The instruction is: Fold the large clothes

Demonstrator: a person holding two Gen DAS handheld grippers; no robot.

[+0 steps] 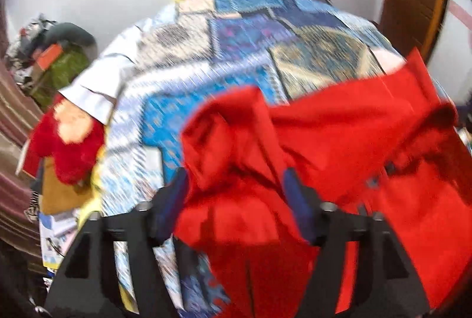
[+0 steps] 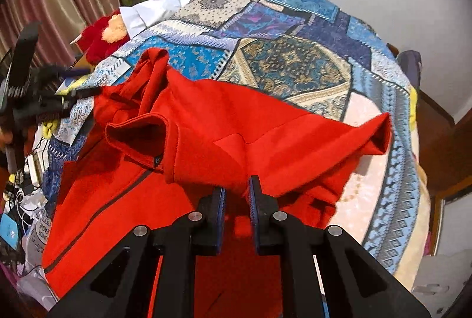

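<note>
2 views. Left wrist, blurred: left gripper (image 1: 236, 191) jaws wide apart, red jacket (image 1: 339, 141) bunched between them, pads not pressing; jacket lies on blue patchwork bedspread (image 1: 236, 47). Right wrist: right gripper (image 2: 237, 194) jaws nearly together, pinching fold of red jacket (image 2: 206, 123); jacket spread over near bedspread (image 2: 295, 64) edge, zip visible at left.

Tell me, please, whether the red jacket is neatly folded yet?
Not yet: the red jacket lies rumpled on the patchwork bedspread, sleeve bunched.
</note>
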